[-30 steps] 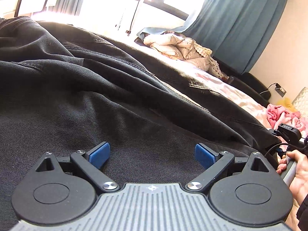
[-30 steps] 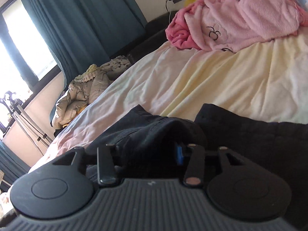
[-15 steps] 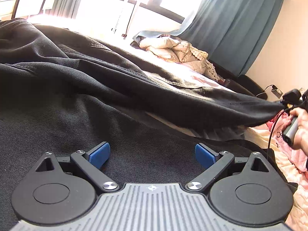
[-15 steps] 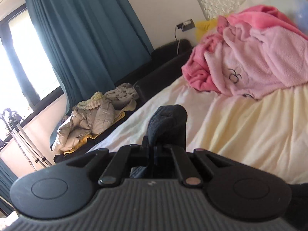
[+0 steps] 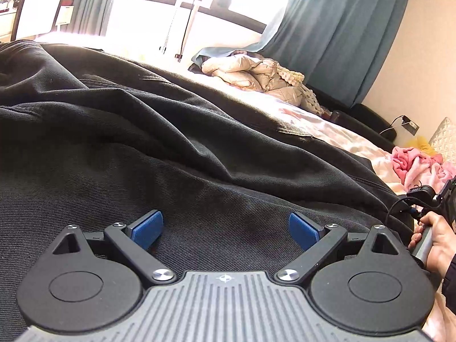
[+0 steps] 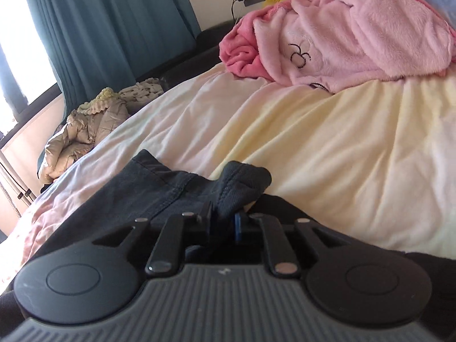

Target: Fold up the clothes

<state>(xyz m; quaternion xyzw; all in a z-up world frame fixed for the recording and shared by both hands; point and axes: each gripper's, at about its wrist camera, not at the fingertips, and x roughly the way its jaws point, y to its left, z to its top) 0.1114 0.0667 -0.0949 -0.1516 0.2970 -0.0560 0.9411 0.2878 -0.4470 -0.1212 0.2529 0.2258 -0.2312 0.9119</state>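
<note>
1. Left gripper [image 5: 225, 228]: blue pads spread wide with nothing between them, sitting low over the black twill garment [image 5: 142, 142]. It grips nothing and at most rests on the cloth.
2. Right gripper [image 6: 223, 222]: fingers drawn together, clamped on a bunched hem corner of the same black garment [image 6: 239, 182]. A fold of cloth sticks up past the tips, so the bite is deep enough.
3. The person's hand [image 5: 439, 242] on the right gripper's handle shows at the far right edge of the left view, which puts the pinched corner at the garment's right end.
4. Garment state: spread across the pale yellow-and-pink bedsheet [image 6: 327, 156], rumpled, with long ridges running diagonally. It is not a neat flat stack (I can't tell how many folds are already in it).
5. Doing the step well, as I judge it: keep the right clamp tight and carry the corner low and level so the hem does not twist. The left gripper should pin or press the cloth near the intended crease line, and the ridges want smoothing before the edge lands.
6. Risk: thick twill is heavy and can drag the lower layer along.
7. Farther off: the fluffy pink fleece pile [image 6: 356, 34] and the beige quilted jacket [image 5: 250, 71] by the teal curtains [image 5: 342, 34] are well clear of the work.
</note>
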